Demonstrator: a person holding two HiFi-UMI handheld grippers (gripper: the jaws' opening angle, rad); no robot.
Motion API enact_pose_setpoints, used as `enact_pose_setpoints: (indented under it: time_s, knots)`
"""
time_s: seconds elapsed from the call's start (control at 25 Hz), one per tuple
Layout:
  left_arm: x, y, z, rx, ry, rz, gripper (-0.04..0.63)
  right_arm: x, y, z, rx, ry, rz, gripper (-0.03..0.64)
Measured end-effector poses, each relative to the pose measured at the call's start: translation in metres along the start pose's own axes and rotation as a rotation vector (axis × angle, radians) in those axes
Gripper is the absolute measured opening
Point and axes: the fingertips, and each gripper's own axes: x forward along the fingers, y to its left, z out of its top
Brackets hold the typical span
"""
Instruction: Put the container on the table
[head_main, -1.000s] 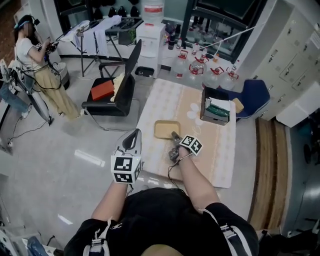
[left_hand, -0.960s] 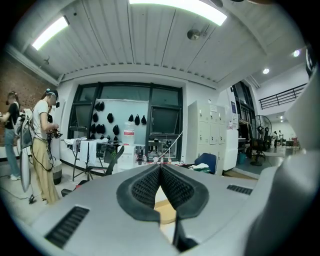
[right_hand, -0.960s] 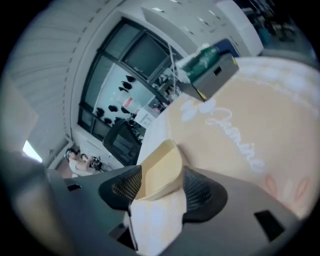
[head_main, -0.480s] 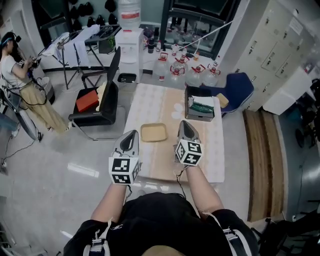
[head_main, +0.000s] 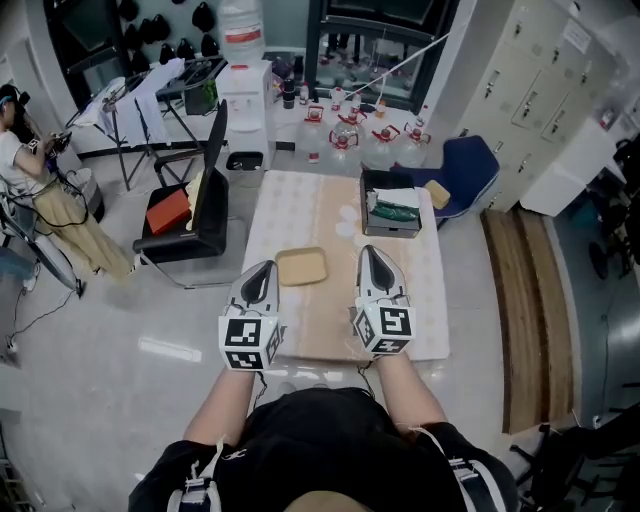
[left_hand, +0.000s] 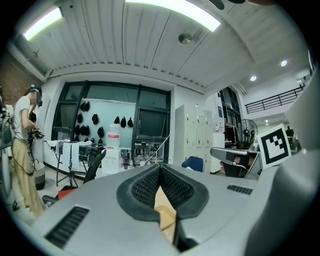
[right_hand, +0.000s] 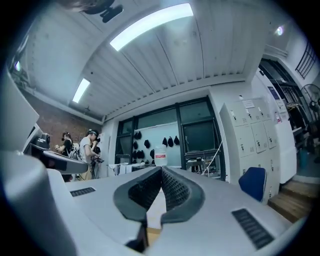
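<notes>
A shallow tan container lies flat on the table, near its front edge. The left gripper and right gripper hover above, both closed and empty. The container looks light and stiff; its thin rim seems the place to pinch.

Matt, smooth plastic container; table top cloth-like, matt (floor glossy, smooth tile)

Around my counter spreads a glossy grey floor, with wooden boards along the right. A black office chair stands at its left. Beyond are a water dispenser, dark windows and pale lockers. Strip lights cross the ribbed white ceiling.
</notes>
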Motion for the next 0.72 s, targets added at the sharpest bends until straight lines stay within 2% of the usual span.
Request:
enact_pose_setpoints:
  time_s: [0.2, 0.72]
  knots:
    - [-0.0015, -0.0036, 0.0011, 0.006, 0.003, -0.004, 0.012, -0.0017, 0.0046, -0.0079, 0.062, 0.005, 0.040, 0.014]
    - [-0.0038, -0.0067, 0.0041, 0.007, -0.010, 0.002, 0.011, -0.0078, 0.0081, -0.0064, 0.056, 0.003, 0.052, 0.014]
